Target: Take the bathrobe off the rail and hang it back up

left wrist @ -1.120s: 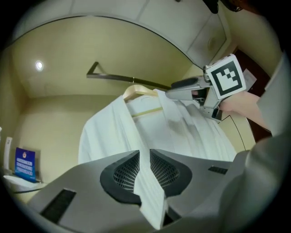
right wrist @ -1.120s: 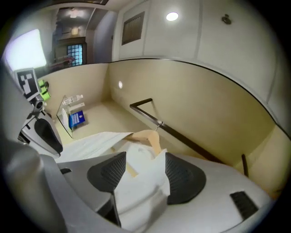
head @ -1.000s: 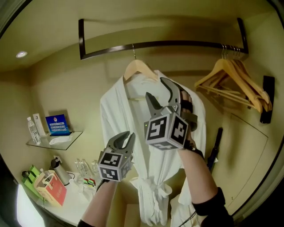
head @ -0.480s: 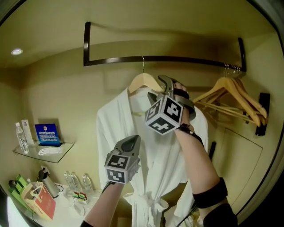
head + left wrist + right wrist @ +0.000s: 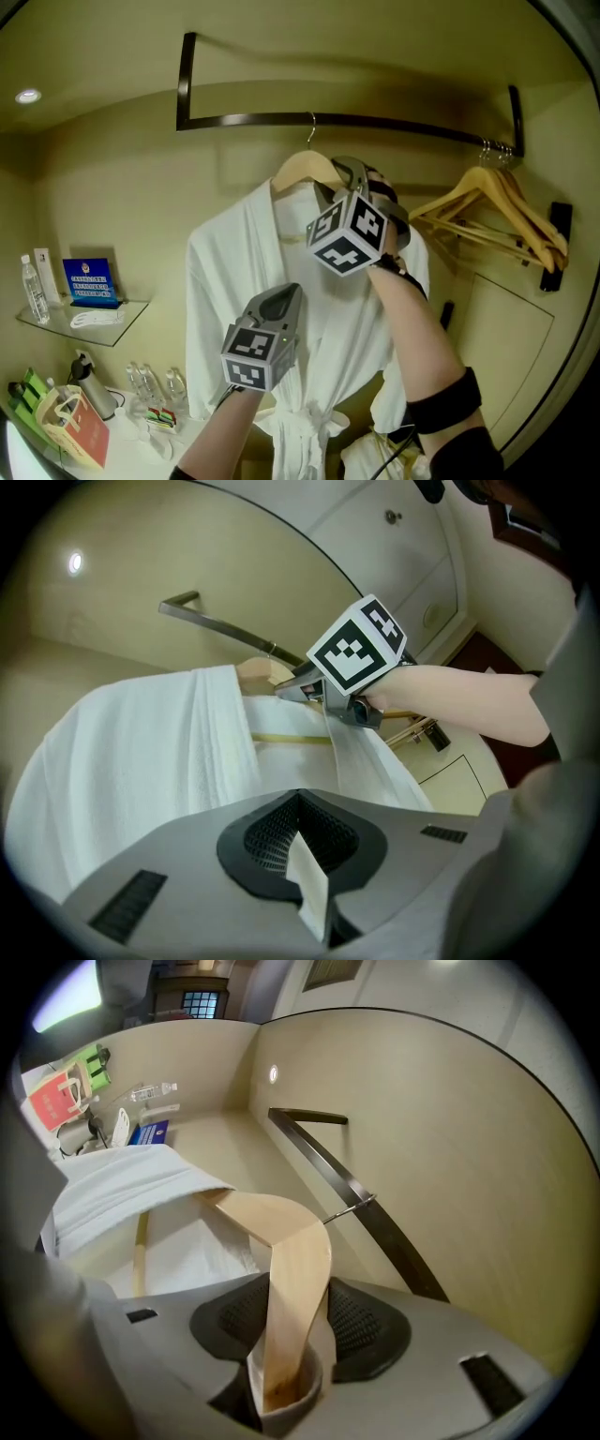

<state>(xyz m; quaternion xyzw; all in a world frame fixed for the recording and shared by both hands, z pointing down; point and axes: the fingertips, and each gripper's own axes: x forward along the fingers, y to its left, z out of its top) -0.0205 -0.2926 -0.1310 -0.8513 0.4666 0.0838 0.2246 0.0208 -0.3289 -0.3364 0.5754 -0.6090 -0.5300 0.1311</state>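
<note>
The bathrobe is white and hangs at the centre of the head view on a wooden hanger. The hanger's hook is over the dark rail at 12 o'clock. The robe's belt is knotted low at 6 o'clock.

The right gripper is raised just right of the hook, at about 1 o'clock from the robe's collar. Its jaws have just been closing, and its own view shows the hanger's right arm running between the 2 black pads, with a fold of white collar wrapped beside the wood. The pads are clamped on that arm.

The left gripper sits lower, at about 7 o'clock from the right one, against the robe's front. Its jaws are clenched together, and its own view shows a thin fold of the white cloth pinched between them.

A bunch of spare hangers hangs from the same rail at 3 o'clock, well apart from the robe. At 9 o'clock a glass shelf carries a blue card and a bottle. A red bag stands at 8 o'clock.
</note>
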